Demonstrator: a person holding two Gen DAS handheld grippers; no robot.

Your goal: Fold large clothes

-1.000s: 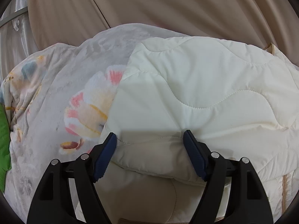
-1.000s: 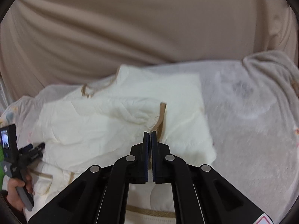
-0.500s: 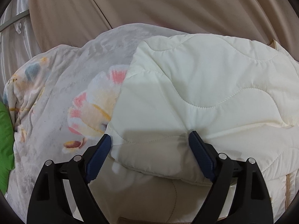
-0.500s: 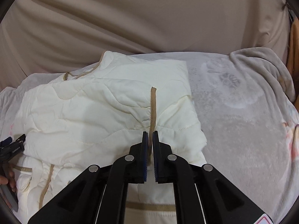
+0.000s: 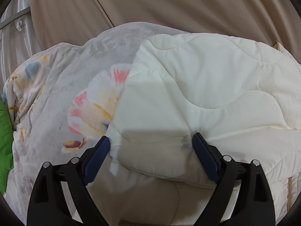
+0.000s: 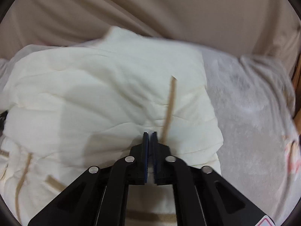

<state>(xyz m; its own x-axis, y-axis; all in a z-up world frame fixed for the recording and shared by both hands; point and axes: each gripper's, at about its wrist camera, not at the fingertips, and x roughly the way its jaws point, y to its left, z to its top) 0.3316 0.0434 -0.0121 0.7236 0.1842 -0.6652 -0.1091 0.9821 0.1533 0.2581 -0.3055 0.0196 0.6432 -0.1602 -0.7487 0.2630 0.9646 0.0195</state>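
Observation:
A cream quilted garment point(image 5: 207, 84) with tan trim lies folded on the bed. Its thick folded edge sits between the fingers of my left gripper point(image 5: 151, 143), whose jaws are opening; the blue pads point(image 5: 97, 152) stand at the fold's two sides without squeezing it. In the right wrist view the garment point(image 6: 103, 94) fills the middle, blurred by motion. My right gripper point(image 6: 150, 134) is shut, its tips low over the top layer. A tan trim strip point(image 6: 169, 109) runs down just right of its fingers. I see no fabric between its pads.
A pale floral bed cover point(image 5: 56, 94) lies under and left of the garment and spreads out on the right point(image 6: 244, 113). A beige curtain point(image 5: 169, 3) hangs behind the bed. Something green point(image 5: 4, 137) shows at the far left, a wooden edge point(image 6: 297, 71) at the far right.
The left jaws have spread wider around the fold. The right gripper has sunk toward the garment, and the flap with the tan trim now lies flatter on top.

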